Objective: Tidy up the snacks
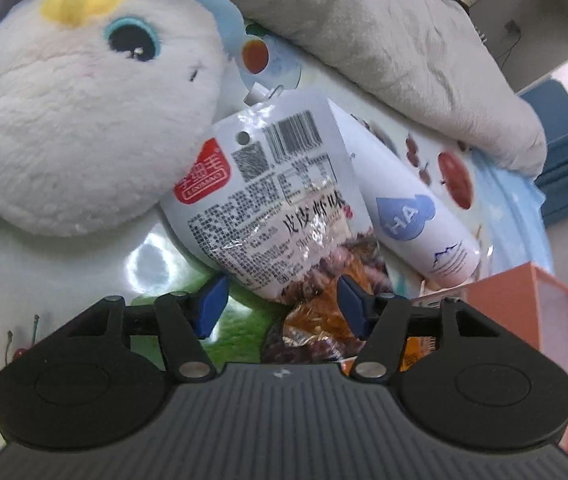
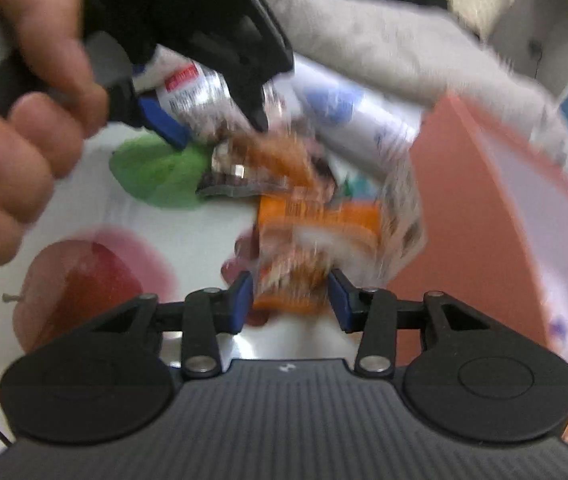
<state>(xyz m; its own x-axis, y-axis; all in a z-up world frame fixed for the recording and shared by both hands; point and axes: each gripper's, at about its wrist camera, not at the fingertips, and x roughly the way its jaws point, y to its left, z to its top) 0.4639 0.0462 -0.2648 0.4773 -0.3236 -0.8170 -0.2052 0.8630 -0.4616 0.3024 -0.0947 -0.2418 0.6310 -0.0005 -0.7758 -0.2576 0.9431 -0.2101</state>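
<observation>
White plush unicorn (image 1: 96, 120) with a yellow horn sits far left, its muzzle touching the white snack bag (image 1: 272, 196), my landmark here. Bag lies printed side up with a red logo and a barcode, on a fruit-print cloth (image 1: 156, 256). Left gripper (image 1: 282, 300) straddles the bag's lower end, blue fingers (image 1: 214, 300) part open on either side; pads not clearly pressing it. Just right of the bag lies a white tube (image 1: 416, 208) with a blue drop mark. Grey cloth (image 1: 404, 52) is piled above both. Orange box (image 1: 524, 300) stands lower right of the bag. Right wrist view is blurred: right gripper (image 2: 290, 296) has an orange snack pack (image 2: 316, 236) between its fingers (image 2: 240, 300), narrow gap, contact unclear. A hand (image 2: 20, 140) holds the left gripper at upper left.
</observation>
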